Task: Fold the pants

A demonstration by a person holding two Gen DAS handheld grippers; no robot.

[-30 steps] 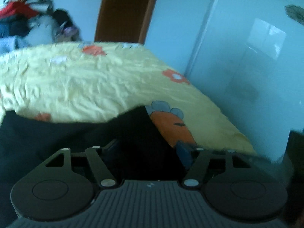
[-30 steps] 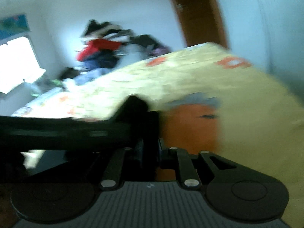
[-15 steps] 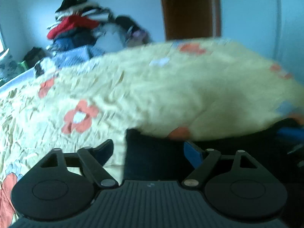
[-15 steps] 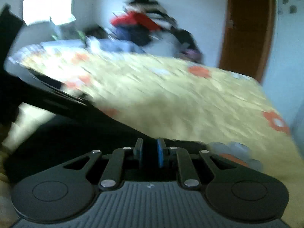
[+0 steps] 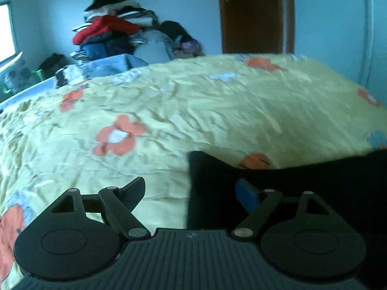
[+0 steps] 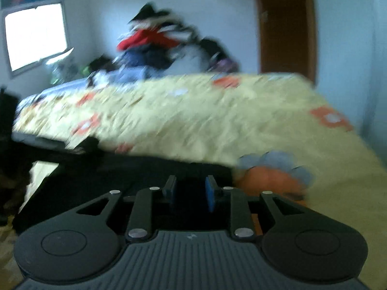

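Both tools sit low over the pants [image 5: 302, 181]: left tool [image 5: 191, 191] spread wide, right tool [image 6: 189, 193] (blurred) parted slightly.

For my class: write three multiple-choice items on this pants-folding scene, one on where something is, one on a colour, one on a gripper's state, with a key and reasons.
1. Where is the clothes pile?
A. beyond the far edge of the bed
B. on the black pants
C. between the left gripper's fingers

2. What is the main colour of the bedsheet?
A. grey
B. yellow
C. green

3. How is the left gripper set?
A. shut on the sheet
B. shut on the pants
C. open

Key: A, the pile stands against the back wall; B, yellow with orange flowers; C, its fingers stand wide apart, one over the sheet, one over the black pants.
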